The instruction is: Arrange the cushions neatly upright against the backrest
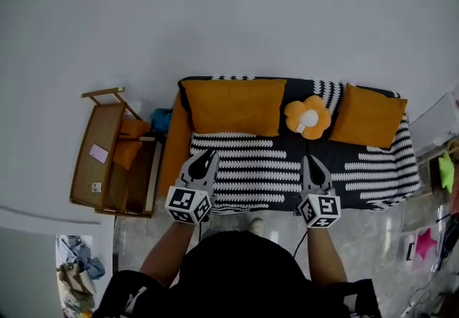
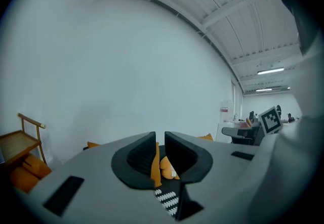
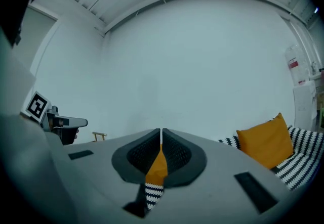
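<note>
Big cushion (image 1: 233, 105), flower cushion (image 1: 308, 117) and small cushion (image 1: 367, 117) stand against the sofa (image 1: 272, 173) back, so arranging looks done. Left gripper (image 1: 209, 155) (jaws a slit apart) and right gripper (image 1: 310, 160) (jaws together) hold nothing; only minor straightening seems left.

Wooden cart (image 1: 107, 133), pink star (image 1: 425, 243), heap of clothes (image 1: 75, 266).

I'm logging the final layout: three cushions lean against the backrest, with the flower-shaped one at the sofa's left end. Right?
Not quite. In the head view the flower-shaped cushion sits between the large orange cushion and the smaller orange cushion, not at the left end. All three do lean against the backrest.
</note>
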